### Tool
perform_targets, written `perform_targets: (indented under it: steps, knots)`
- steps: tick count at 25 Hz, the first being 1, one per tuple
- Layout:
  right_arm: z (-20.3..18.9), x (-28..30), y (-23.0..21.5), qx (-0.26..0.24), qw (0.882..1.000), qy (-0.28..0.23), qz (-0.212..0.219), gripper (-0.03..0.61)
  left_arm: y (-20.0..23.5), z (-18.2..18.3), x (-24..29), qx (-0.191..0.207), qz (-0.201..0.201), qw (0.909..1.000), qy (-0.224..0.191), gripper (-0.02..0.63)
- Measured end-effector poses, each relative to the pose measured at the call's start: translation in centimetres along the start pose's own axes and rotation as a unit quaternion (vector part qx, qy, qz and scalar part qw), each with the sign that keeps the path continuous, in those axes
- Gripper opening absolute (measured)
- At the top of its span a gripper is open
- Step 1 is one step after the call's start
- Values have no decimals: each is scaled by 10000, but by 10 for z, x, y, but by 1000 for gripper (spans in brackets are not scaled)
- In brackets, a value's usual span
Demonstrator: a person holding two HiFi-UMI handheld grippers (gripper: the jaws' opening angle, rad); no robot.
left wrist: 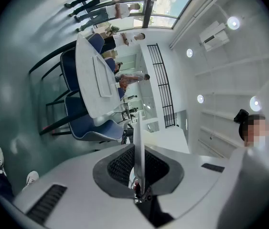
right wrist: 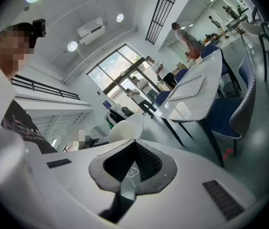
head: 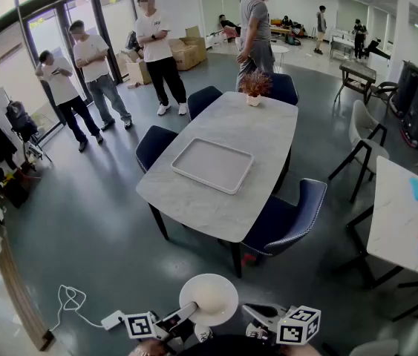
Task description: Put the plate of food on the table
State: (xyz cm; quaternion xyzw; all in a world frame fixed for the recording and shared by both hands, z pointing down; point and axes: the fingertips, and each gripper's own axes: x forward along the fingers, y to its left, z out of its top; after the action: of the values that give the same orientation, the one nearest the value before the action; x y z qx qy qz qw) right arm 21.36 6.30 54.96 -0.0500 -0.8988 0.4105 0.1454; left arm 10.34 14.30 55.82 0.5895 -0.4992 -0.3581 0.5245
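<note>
In the head view a white round plate (head: 210, 297) hangs low in front of me, well short of the grey marble table (head: 194, 202). My left gripper (head: 185, 315) is shut on the plate's near left rim. The left gripper view shows the plate (left wrist: 139, 142) edge-on, pinched between the pads of the left gripper (left wrist: 139, 173). My right gripper (head: 259, 314) hovers just right of the plate without touching it. In the right gripper view the right gripper (right wrist: 134, 149) is shut with nothing between its pads, and the plate (right wrist: 127, 128) lies beyond them. A pale rectangular tray (head: 212, 165) lies on the tabletop.
Blue chairs (head: 286, 221) surround the table; the nearest stands at its near right corner. A potted plant (head: 255, 86) sits at the far end. Several people (head: 160, 50) stand beyond. A white cable and adapter (head: 82, 308) lie on the floor left. Another table (head: 405, 221) is at right.
</note>
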Motion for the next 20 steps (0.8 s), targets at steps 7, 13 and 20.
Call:
perform_targets:
  steps: [7, 13, 20]
  knots:
    - [4, -1, 0, -78, 9999, 12, -73, 11, -2, 3, 1, 12, -56, 10000, -44, 24]
    - [7, -4, 0, -96, 9999, -30, -54, 11, -3, 5, 3, 6, -61, 9999, -103, 23]
    - [6, -6, -2, -19, 10000, -37, 91, 11, 1, 1, 7, 9, -9, 10000, -81, 24]
